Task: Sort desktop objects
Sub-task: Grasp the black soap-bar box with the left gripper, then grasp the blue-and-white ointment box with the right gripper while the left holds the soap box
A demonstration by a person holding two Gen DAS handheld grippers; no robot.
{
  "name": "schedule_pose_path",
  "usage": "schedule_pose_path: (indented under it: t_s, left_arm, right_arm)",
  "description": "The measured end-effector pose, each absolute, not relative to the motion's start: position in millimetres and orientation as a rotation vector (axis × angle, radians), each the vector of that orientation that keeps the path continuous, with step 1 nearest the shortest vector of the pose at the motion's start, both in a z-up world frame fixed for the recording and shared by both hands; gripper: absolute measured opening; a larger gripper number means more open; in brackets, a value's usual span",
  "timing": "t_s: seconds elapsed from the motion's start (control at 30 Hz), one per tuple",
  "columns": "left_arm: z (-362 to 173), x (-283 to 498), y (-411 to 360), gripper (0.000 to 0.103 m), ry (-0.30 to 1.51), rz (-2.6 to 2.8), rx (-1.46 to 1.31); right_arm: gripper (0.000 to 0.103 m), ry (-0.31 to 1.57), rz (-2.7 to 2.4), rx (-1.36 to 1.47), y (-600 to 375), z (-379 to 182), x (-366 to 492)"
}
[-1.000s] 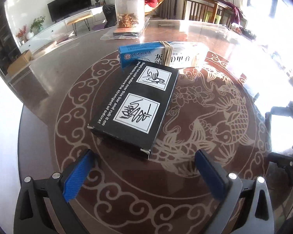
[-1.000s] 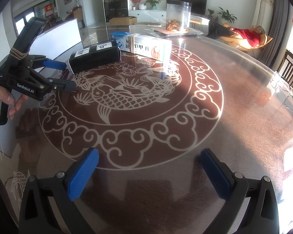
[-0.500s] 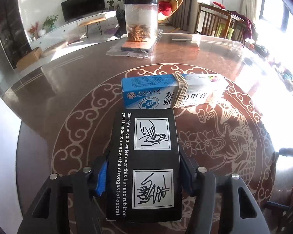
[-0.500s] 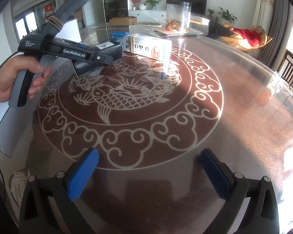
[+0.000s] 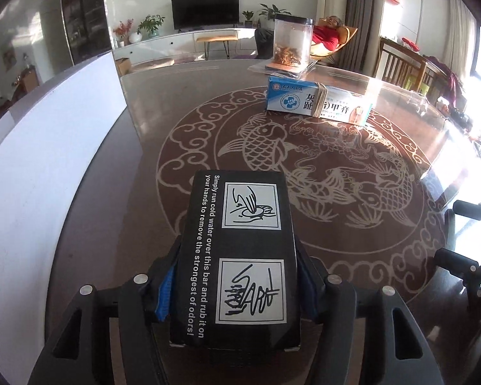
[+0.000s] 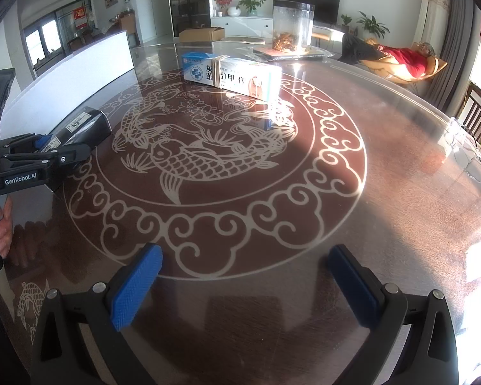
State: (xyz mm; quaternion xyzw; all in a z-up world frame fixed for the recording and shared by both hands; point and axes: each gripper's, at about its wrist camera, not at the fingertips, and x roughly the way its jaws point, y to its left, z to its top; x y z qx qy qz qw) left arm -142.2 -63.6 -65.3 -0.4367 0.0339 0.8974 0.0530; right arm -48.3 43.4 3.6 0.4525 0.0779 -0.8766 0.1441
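My left gripper (image 5: 237, 276) is shut on a black box (image 5: 240, 250) with white print, its blue pads pressed on the box's long sides. In the right wrist view the left gripper (image 6: 53, 147) holds the black box (image 6: 80, 126) near the table's left edge. A blue and white box (image 5: 317, 104) bound with rubber bands lies on the far side of the carp pattern; it also shows in the right wrist view (image 6: 232, 75). My right gripper (image 6: 243, 276) is open and empty above the table's near side.
A clear jar (image 5: 291, 45) with brownish contents stands on a flat plastic packet (image 5: 283, 67) at the far side of the round glass table (image 6: 400, 160). A white board (image 5: 41, 160) runs along the table's left edge. Chairs stand at the right.
My left gripper closed on the black box and carried it left, away from the blue and white box, toward the table's left edge. The right gripper has not moved.
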Motion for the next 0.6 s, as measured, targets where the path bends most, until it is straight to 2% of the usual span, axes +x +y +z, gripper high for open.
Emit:
schedule_pose_path:
  t_s: [0.3,0.4,0.53,0.6]
  left_arm:
    - [-65.6,-144.0,-62.6,0.063,0.091,2.728,-1.333]
    - [-66.1,-144.6,-62.1,0.063,0.092,2.728,-1.333]
    - [-66.3,-144.6,-62.2,0.063,0.091,2.728,-1.334]
    - [-66.3,-144.6,-62.1,0.063,0.092,2.728,-1.334]
  right_arm:
    - [0.103,0.217,-2.522,1.303,43.5,4.2,-48.4]
    - [0.103,0.081,-2.368,1.217,45.9,12.3,-63.1]
    - [0.103,0.313,-2.389,1.125,16.8,44.8,-120.9]
    - [0.103,0.517,-2.347,1.107,-10.6,54.7,-155.7]
